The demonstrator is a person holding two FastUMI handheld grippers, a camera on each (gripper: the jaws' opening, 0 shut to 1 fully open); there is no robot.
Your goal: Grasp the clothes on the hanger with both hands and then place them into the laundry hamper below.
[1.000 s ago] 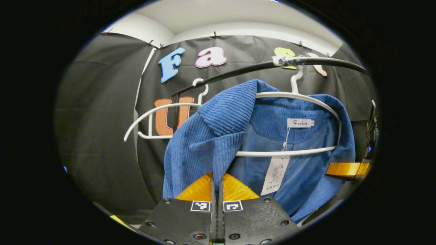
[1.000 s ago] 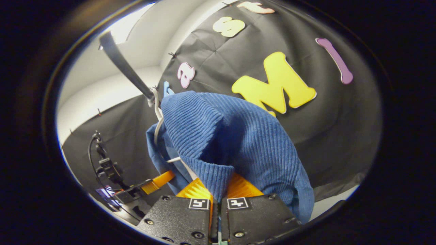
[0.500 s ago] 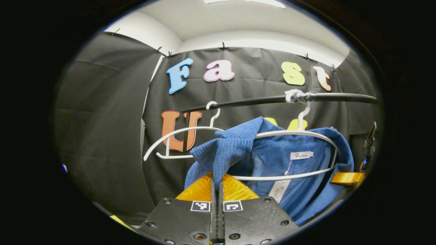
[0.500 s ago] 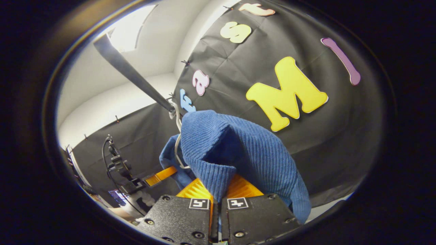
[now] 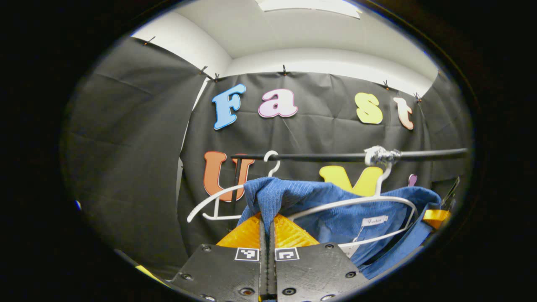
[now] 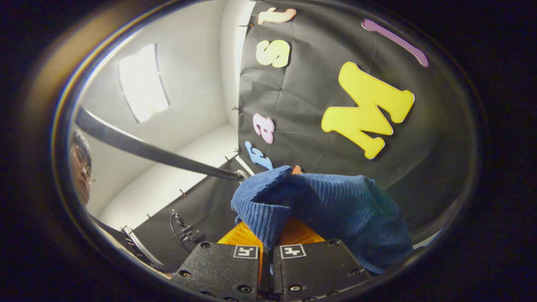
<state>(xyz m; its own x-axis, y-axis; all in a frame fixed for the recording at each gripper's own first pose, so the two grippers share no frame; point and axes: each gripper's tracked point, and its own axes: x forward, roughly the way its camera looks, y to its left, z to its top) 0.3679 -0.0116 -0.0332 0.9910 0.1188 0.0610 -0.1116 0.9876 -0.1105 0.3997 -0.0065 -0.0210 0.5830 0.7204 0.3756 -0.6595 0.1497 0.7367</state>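
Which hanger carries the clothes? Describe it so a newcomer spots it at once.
Follow the black rail across the booth wall. Two white hangers hook on it; the loaded hanger sits rightward, by the taped wrap. The blue corduroy jacket sets it apart; the bare hanger carries nothing.

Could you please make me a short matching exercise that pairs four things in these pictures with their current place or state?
Things:
1. blue jacket
2. bare white hanger
3. black rail
4. left gripper

States:
A. holds up two hanger hooks
B. shut on corduroy cloth
C. hangs with nothing on it
D. gripped at both ends, part of it draped over a hanger

Pairs: 1-D, 2-C, 3-A, 4-B
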